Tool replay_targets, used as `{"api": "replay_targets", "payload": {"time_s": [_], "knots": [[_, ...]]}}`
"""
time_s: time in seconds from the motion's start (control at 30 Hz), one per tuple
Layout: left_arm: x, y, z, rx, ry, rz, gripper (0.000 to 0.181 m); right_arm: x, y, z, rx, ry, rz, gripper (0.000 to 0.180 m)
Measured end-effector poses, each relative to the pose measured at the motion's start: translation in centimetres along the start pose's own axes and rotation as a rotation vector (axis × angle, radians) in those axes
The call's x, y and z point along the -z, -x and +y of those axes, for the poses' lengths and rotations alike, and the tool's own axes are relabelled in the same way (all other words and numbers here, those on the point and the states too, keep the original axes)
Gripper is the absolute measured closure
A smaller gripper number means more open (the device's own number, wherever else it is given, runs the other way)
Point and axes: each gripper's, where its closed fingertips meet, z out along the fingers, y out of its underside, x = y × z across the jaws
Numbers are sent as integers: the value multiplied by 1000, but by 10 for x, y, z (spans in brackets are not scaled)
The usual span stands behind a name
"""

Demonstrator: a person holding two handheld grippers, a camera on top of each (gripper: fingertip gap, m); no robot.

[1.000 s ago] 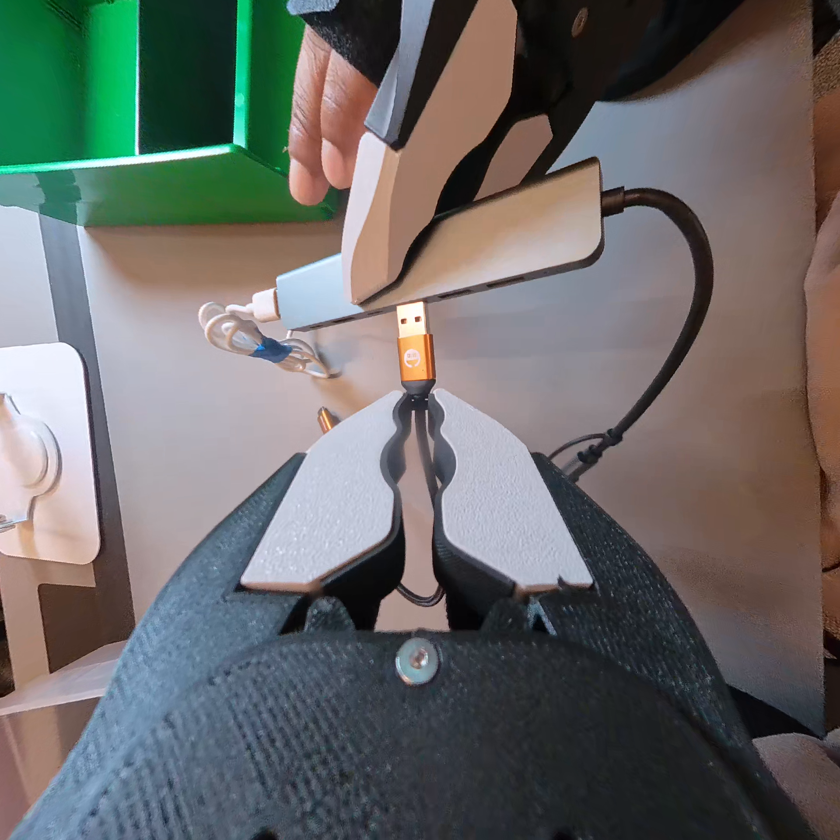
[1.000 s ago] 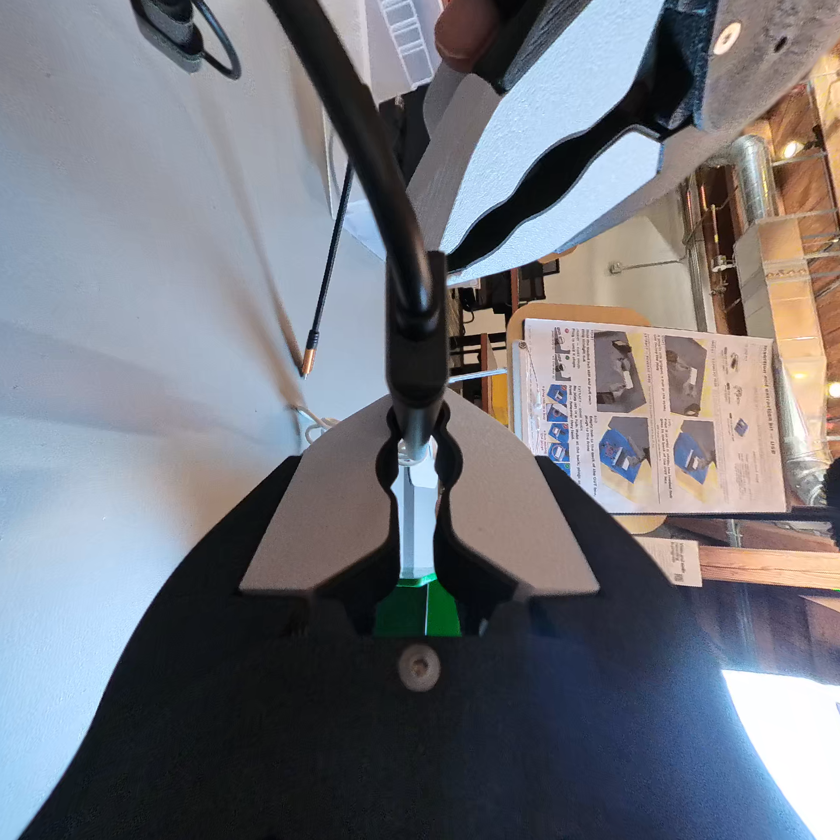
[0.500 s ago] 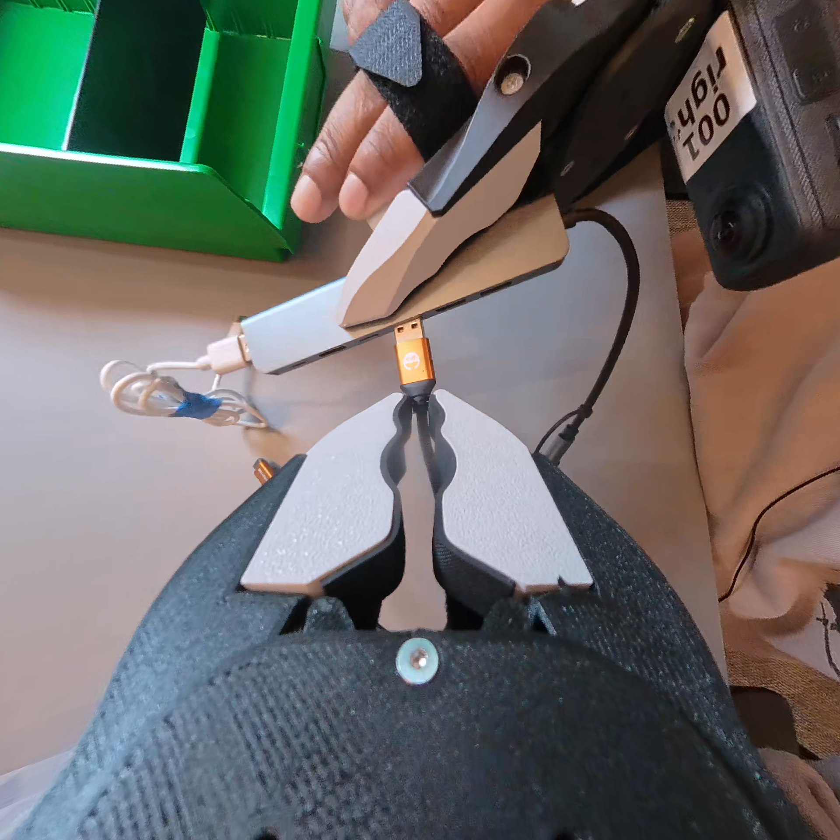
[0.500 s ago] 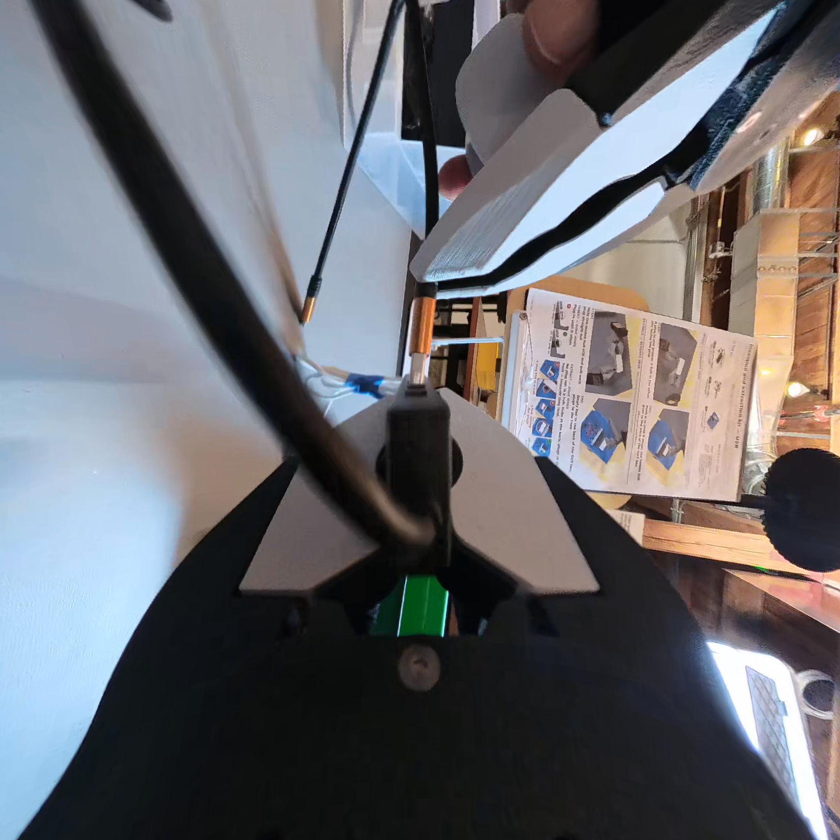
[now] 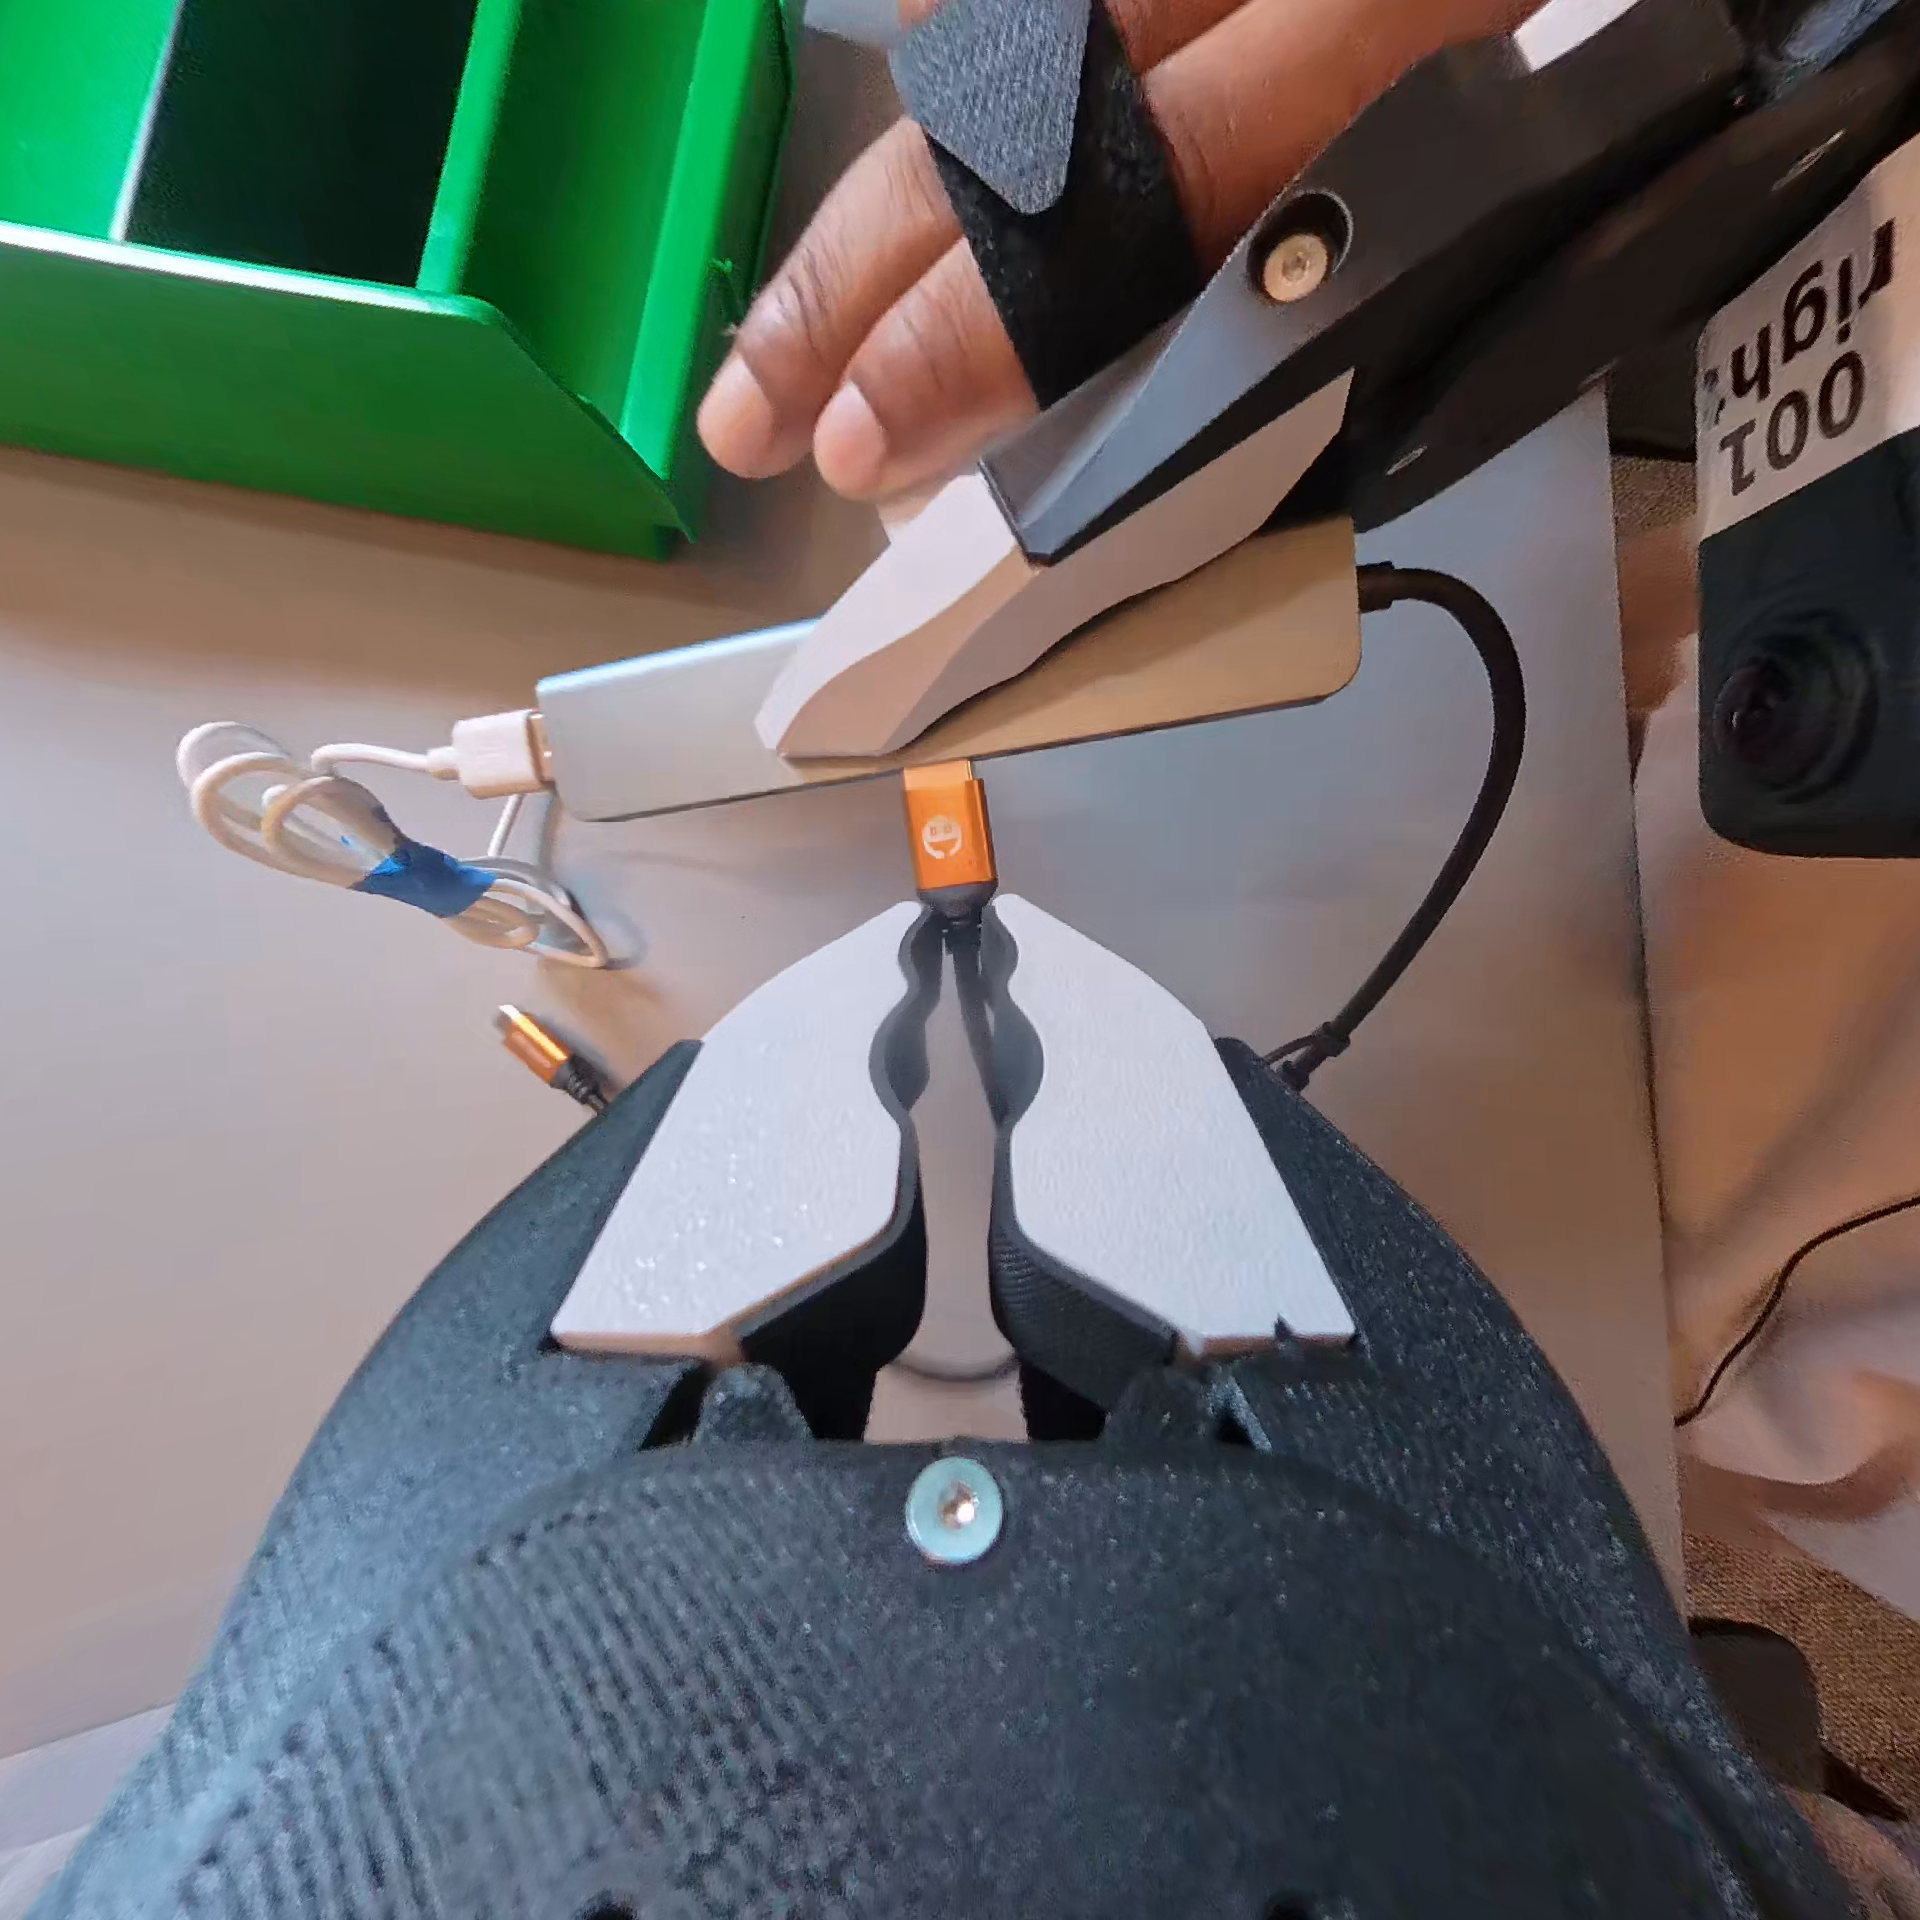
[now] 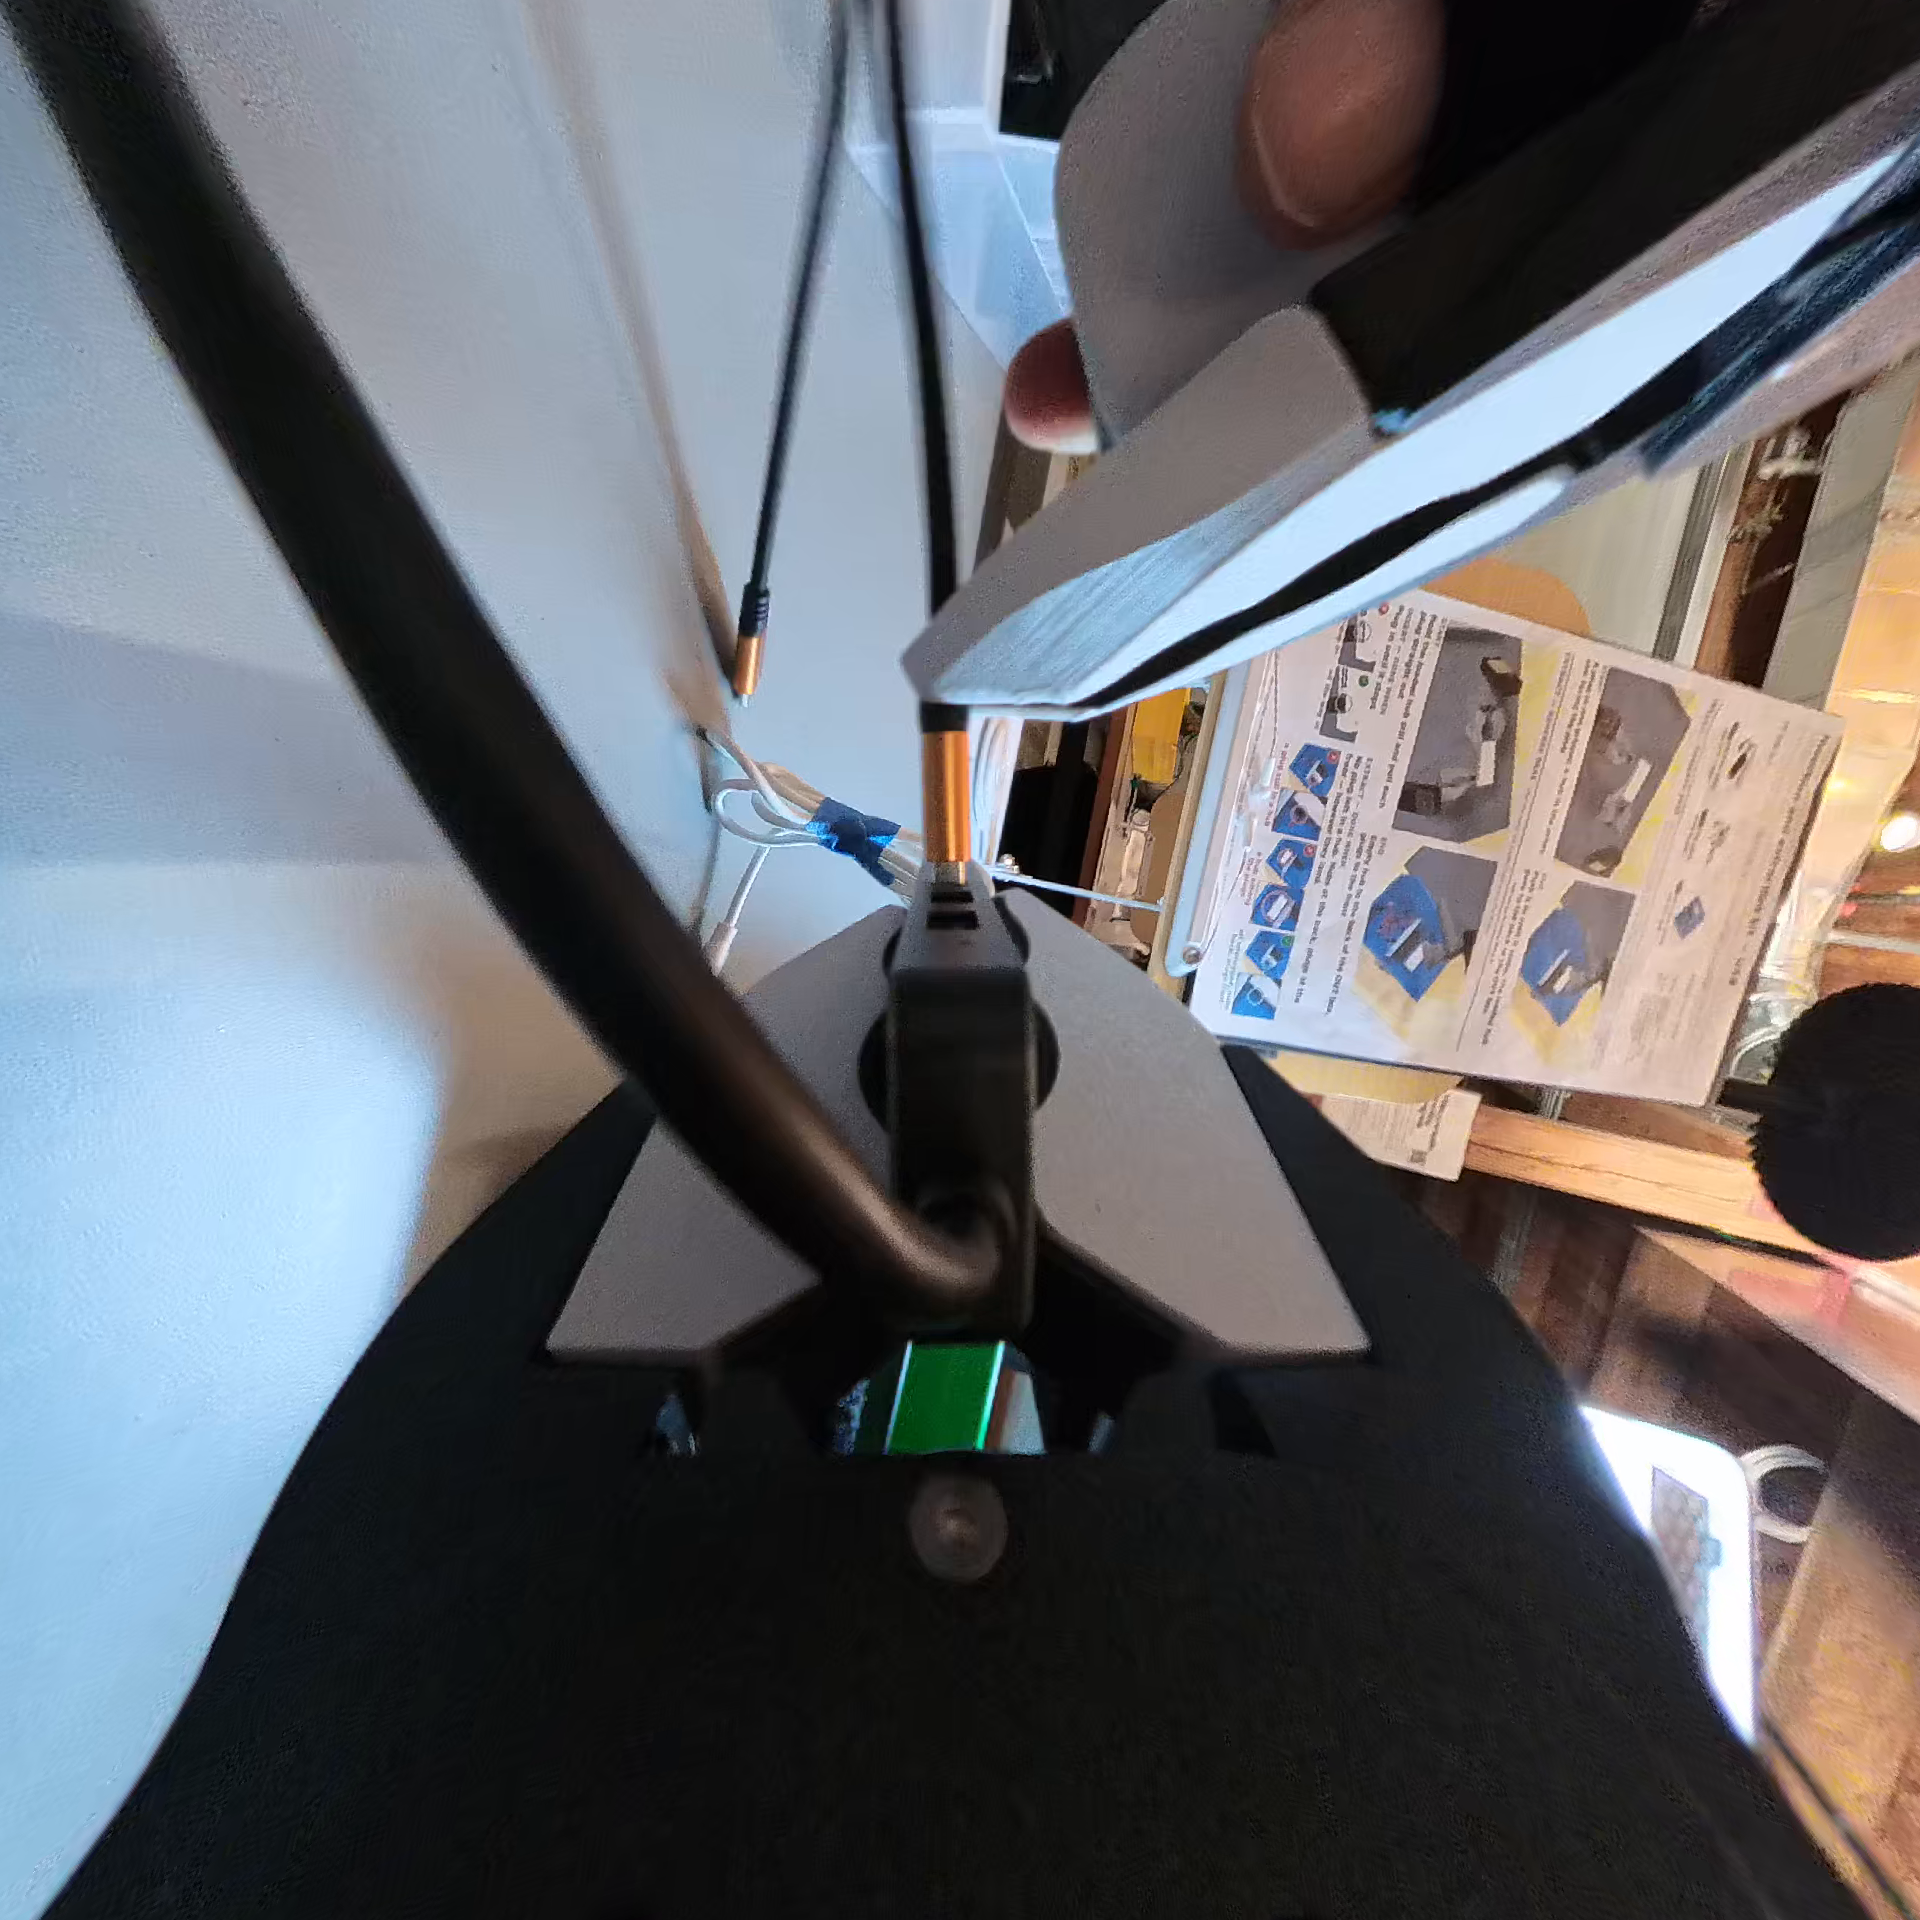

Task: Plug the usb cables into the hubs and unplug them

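In the left wrist view, a green bin (image 5: 343, 312) stands at the far left of the table (image 5: 208, 1091), with its open compartments facing up. Nearer, a white cable (image 5: 343, 831) lies coiled and bound with blue tape, and its white plug sits in the left end of the grey hub (image 5: 665, 743). Just below the coil, a loose orange plug (image 5: 535, 1049) rests on the table beside the left tongs (image 5: 951, 920). These tongs are clenched on the black cord right behind the orange USB plug (image 5: 948, 842), whose metal tip is inside a port on the hub's near edge. The hub is tilted, right end higher, and is gripped flat between the fingers of the right tongs (image 5: 883, 717), which come in from the upper right with a hand (image 5: 935, 312) strapped to them. A black lead (image 5: 1455, 852) leaves the hub's right end and loops down over the table. In the right wrist view, the right tongs (image 6: 961, 925) are closed on the hub's edge, with the orange plug (image 6: 945, 795) entering it from above under the left tongs (image 6: 935, 665).
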Motion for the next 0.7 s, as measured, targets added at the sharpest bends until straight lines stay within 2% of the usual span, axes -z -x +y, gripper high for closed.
{"api": "replay_targets", "payload": {"time_s": [0.1,0.27,0.33,0.43,0.5,0.57,0.63,0.7], "knots": [[-4,-2,1,12,-29,41,174,0,2,-1,16,-4,-7,169],[3,-4,-9,-59,-119,31,172,4,-1,3,-129,-46,6,168],[13,-7,-19,-100,-190,13,169,8,-6,4,-254,-115,18,168],[33,-19,-32,-171,-301,35,151,23,-12,-1,-419,-269,19,168],[56,-23,-44,-172,-427,65,150,36,-17,-5,-514,-381,10,168],[75,-6,-47,-148,-489,-17,150,50,-18,-8,-603,-470,-31,168],[80,6,-39,-178,-460,-101,149,63,-19,-11,-721,-561,-114,168],[87,25,-36,-196,-448,-263,154,76,-35,-5,-855,-634,-115,168]]}}
